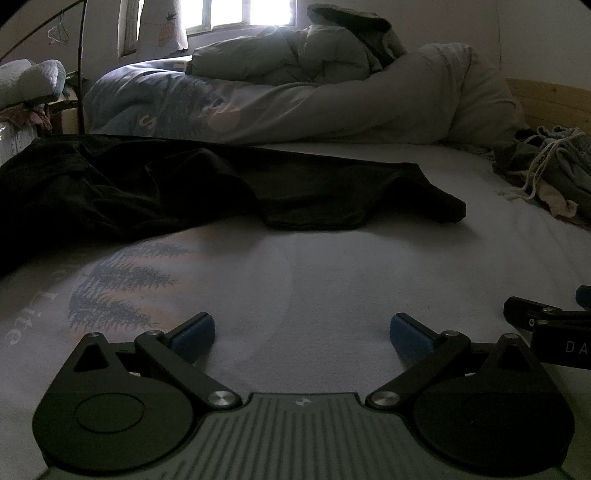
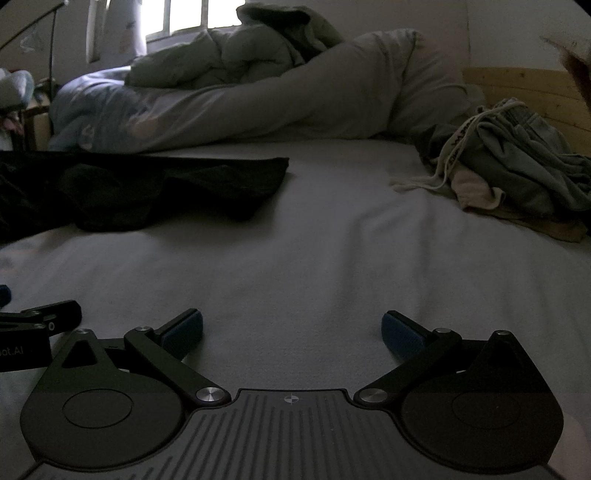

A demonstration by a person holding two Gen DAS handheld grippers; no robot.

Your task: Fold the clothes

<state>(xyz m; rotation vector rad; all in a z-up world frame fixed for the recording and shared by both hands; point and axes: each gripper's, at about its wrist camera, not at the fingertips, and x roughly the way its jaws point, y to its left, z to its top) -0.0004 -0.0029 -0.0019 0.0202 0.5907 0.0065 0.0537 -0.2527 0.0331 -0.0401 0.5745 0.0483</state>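
Item 1, black garment (image 1: 155,184): spread flat and rumpled on the bed sheet (image 1: 332,266), ahead and to the left of both your claws, well apart from either. In the left wrist view its near hem lies across the upper middle, with one corner (image 1: 448,210) pointing right. In the right wrist view the same garment (image 2: 147,188) sits at far left.

Item 2, left claw (image 1: 302,334): released, jaws wide apart, blue pads (image 1: 195,330) showing, nothing between them. It sits low over the sheet, short of the black garment.

Item 3, right claw (image 2: 291,330): released likewise, jaws wide apart and empty, over bare sheet (image 2: 314,258). Your two claws are side by side; each shows at the edge of the other's view.

Item 4, grey garment pile (image 2: 517,170): crumpled with a pale drawstring (image 2: 448,155), at the far right of the bed, ahead and to the right of your right claw, against the wooden headboard (image 2: 517,85). Also seen in the left wrist view (image 1: 554,166).

Item 5, bedding: a bunched duvet (image 1: 295,92) along the far side of the bed, with a tree print at its left end. A similar tree print (image 1: 122,291) marks the sheet just ahead of your left claw.

Item 6, surroundings: a bright window (image 1: 240,14) behind the duvet.
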